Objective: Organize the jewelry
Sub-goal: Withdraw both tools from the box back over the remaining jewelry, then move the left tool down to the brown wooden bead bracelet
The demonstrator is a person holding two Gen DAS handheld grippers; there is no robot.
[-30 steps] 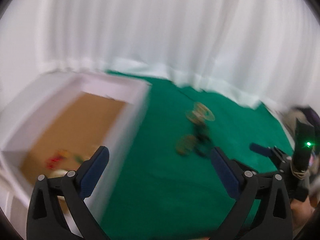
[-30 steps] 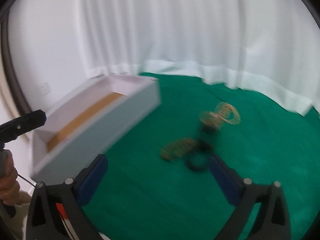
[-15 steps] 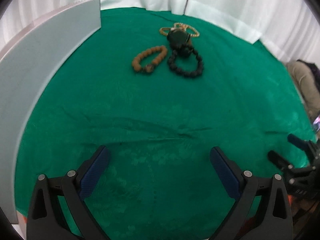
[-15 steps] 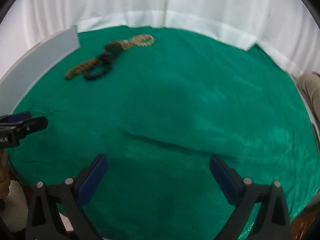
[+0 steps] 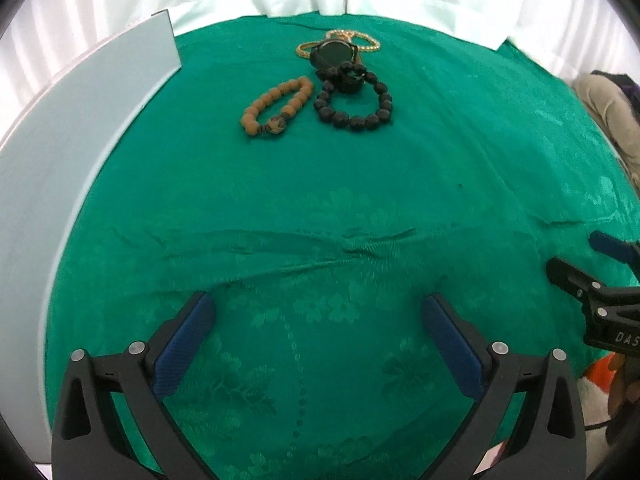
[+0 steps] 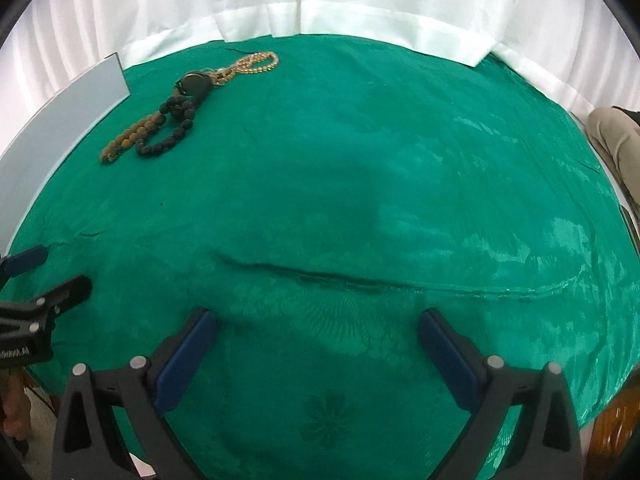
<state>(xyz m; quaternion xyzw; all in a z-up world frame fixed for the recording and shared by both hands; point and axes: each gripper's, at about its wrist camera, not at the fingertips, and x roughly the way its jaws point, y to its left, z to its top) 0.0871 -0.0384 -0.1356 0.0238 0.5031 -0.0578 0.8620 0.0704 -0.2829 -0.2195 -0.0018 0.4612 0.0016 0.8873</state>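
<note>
Jewelry lies in a cluster at the far side of the green cloth: a brown bead bracelet [image 5: 278,106], a black bead bracelet [image 5: 354,100], a black watch [image 5: 334,54] and a gold bead chain [image 5: 352,40]. The cluster also shows in the right wrist view, with the brown bracelet [image 6: 130,138], black bracelet [image 6: 172,128], watch [image 6: 196,84] and gold chain [image 6: 256,62]. My left gripper [image 5: 316,320] is open and empty, low over the near cloth. My right gripper [image 6: 316,332] is open and empty, to the right of the left one.
A white box wall [image 5: 80,128] stands along the left edge of the cloth; its inside is hidden. The green cloth [image 6: 380,160] has a long crease across the middle. White curtains hang behind. A person's knee [image 6: 616,136] is at the right.
Both grippers have dropped and tilted down from a raised, blurred view onto the cloth. The box interior is no longer visible; the jewelry now lies farther ahead. Both stay open.
</note>
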